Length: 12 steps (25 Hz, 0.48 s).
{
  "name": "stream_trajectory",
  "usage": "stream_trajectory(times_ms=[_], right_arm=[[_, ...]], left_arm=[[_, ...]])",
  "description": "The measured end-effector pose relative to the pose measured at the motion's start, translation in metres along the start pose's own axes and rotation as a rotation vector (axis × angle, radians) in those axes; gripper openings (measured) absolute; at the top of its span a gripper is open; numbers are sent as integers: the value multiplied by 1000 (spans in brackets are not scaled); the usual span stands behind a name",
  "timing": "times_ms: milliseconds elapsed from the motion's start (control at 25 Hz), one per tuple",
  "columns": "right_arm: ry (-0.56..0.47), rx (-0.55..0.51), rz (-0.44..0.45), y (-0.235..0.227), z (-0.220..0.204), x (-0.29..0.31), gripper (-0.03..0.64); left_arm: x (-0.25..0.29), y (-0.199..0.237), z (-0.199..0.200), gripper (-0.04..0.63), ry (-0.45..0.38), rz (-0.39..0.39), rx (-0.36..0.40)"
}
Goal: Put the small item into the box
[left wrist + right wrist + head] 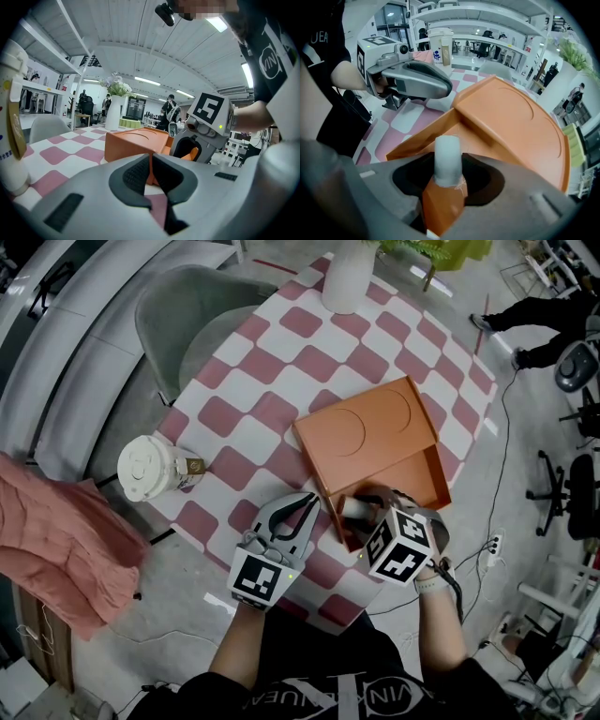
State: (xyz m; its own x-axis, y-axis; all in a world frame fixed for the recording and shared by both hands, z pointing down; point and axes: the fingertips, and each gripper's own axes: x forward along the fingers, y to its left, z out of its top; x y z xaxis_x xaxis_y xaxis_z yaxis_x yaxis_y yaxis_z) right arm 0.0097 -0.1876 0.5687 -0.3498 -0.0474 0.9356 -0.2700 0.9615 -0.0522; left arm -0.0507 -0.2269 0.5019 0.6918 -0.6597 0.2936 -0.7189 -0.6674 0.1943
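An orange box (403,479) lies open on the checked table, its lid (366,427) folded back to the far left. My right gripper (364,509) hovers over the box's near corner, shut on a small whitish cylinder (354,509). In the right gripper view that small cylinder (447,157) stands between the jaws of the right gripper (447,177), above the orange box (506,126). My left gripper (306,507) is shut on nothing, just left of the box's near corner. The left gripper view shows the left gripper (151,174) facing the box (136,143) and the right gripper (206,126).
A white lidded cup (150,468) stands near the table's left edge (192,521). A white vase (347,277) with greenery is at the far side. A grey chair (187,310) and a pink cloth (56,540) sit to the left. Someone's legs (534,320) show at the far right.
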Motion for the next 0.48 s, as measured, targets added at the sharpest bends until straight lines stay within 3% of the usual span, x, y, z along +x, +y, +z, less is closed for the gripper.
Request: stream_trajectory(times_ms=[480], right_arm=[[-36, 24, -10, 1, 2, -5, 189]], left_arm=[[-4, -2, -3, 23, 8, 15, -1]])
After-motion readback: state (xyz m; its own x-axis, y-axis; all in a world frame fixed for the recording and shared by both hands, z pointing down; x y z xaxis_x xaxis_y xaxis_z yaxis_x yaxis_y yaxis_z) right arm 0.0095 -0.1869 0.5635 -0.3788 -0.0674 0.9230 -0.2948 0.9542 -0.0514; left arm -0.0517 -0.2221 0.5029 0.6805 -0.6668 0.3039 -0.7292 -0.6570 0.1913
